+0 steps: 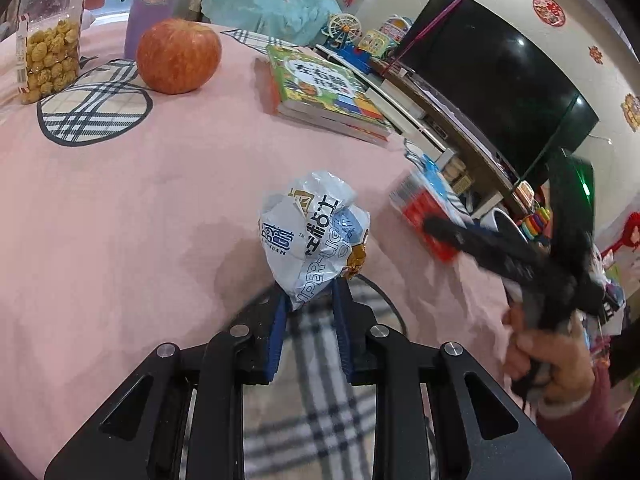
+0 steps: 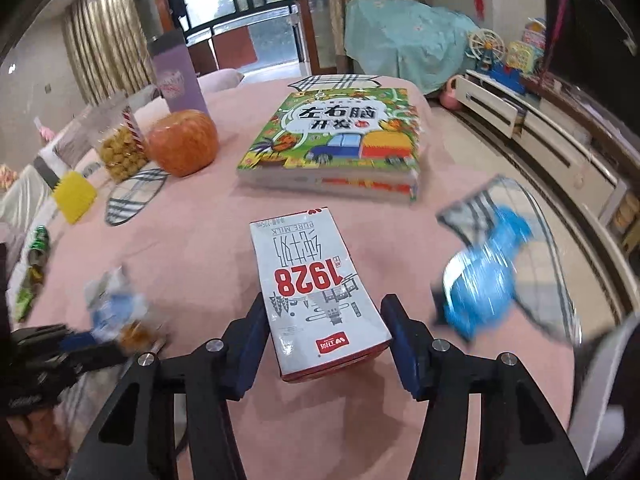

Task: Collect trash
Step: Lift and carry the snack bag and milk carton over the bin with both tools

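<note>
The crumpled white plastic wrapper point(image 1: 314, 236) is pinched by the left gripper point(image 1: 310, 300); the right gripper point(image 2: 324, 324) (half-open) straddles the white milk carton point(image 2: 316, 288), not yet gripped.

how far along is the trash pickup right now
Nothing looks binned yet; no bin is in view. In hand: the left gripper is shut on the crumpled wrapper, and the right gripper straddles the milk carton, pads not yet pressing. Left: the blue wrapper and the crushed green can on the pink tablecloth.
</note>
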`<state>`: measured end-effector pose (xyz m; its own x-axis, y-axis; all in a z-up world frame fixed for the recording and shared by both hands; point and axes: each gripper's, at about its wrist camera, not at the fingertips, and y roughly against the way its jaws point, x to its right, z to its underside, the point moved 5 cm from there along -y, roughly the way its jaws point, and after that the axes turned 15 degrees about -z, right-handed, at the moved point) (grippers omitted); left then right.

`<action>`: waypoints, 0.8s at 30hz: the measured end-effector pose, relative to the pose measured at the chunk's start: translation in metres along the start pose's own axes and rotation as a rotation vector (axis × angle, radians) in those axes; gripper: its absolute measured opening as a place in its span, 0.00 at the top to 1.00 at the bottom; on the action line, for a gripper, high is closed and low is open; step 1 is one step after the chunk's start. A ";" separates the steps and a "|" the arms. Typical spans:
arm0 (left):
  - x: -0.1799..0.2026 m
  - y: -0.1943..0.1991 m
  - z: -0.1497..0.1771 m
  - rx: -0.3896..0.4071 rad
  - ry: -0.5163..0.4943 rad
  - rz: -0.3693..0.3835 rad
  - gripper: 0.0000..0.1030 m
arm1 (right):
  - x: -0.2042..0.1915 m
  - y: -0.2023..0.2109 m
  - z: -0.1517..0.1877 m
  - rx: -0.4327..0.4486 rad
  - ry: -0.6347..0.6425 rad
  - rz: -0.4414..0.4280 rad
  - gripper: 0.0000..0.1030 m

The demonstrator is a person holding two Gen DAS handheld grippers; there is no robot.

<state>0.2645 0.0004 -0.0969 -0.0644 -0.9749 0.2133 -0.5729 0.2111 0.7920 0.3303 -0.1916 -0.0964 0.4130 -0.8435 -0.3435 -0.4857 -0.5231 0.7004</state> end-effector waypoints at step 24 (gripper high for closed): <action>0.043 0.032 0.042 0.010 -0.024 -0.067 0.80 | 0.002 0.043 0.053 0.036 -0.057 -0.027 0.46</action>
<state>0.2088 -0.0381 -0.0865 -0.0448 -0.9882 0.1462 -0.5845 0.1446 0.7984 0.2697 -0.2222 -0.1003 0.3824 -0.8341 -0.3975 -0.5029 -0.5488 0.6678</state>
